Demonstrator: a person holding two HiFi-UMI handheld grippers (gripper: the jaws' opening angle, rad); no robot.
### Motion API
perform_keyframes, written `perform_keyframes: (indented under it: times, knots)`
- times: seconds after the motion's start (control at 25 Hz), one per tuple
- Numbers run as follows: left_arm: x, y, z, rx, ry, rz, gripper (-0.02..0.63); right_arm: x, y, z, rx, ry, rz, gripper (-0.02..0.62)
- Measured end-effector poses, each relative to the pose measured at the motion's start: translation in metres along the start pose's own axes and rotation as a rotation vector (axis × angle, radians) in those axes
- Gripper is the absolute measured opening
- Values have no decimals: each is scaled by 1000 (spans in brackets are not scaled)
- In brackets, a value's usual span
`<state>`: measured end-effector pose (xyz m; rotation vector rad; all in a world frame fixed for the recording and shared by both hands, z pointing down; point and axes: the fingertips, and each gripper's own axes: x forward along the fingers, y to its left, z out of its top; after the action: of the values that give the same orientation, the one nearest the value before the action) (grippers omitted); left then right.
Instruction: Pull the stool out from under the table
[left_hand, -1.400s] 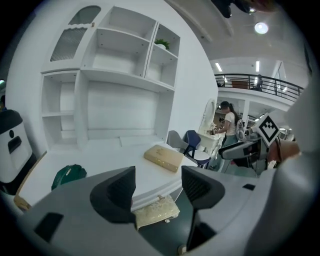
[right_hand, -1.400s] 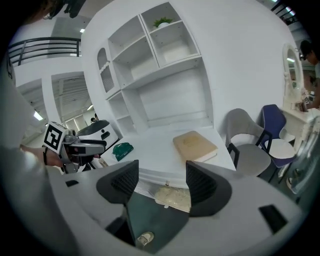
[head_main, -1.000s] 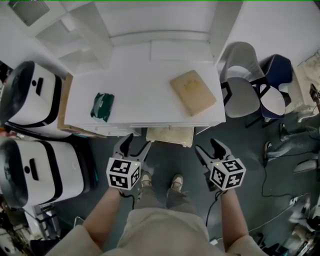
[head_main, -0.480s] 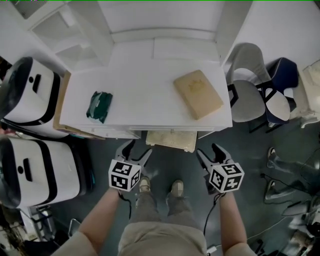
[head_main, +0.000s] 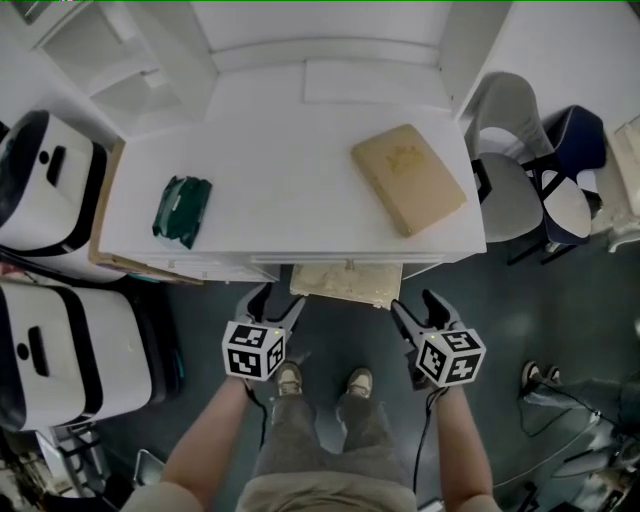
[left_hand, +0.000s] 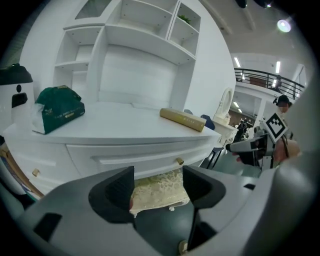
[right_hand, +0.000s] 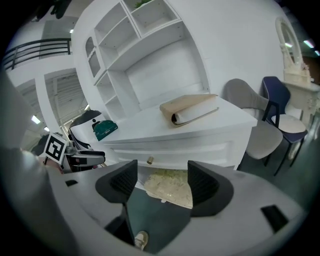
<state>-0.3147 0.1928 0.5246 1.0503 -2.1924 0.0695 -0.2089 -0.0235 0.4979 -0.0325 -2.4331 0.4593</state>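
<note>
– Head view first: where is the stool (head_main: 345, 283) now?

– It stands under the table (head_main: 290, 190), at the middle of the near side. Only the near strip of its cream seat comes out from below the table edge. The legs are hidden, so I cannot tell how they stand.

– And the two grippers?

– The left gripper (head_main: 275, 300) is just beside the near left corner of the seat, and the right gripper (head_main: 415, 303) is just beside the near right corner. Both point to the far side, toward the table. I see no contact with the seat.

– How wide are the fingers (left_hand: 117, 192)?

– About half open on both sides. In the left gripper view and the right gripper view the seat shows in the gap, but it is farther away, not between the pads. Both grippers hold nothing.

– So what is the step in hand?

– I think it is the reach, before any grip. To do it well, I would take the seat at its left and right edges at the same depth, so that the pull is even. The seat cover looks soft and patterned, so the pads may slip on it; better to bite the firm edge under it. Maybe the fingers must open more for this.

– And the pull itself?

– Straight to the near side, low and level, so the seat does not catch the drawer front above it. The person's shoes (head_main: 290, 378) are near on the floor, so the person should step back to make room.
</note>
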Motion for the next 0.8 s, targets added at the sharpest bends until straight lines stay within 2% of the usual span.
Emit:
perform_keyframes:
  times: [0.28,0.4,0.8]
  knots:
    - [46,33,-47,-12,1,-6,296,44,-33,-35,5,-22,-45,319]
    - [65,42,-64,-5,-14,-33,296,61,-45,-50,19,-26,-56,319]
    - [135,70,-109,27,2,-60,318,118,-70,-103,42,-9,-20,330]
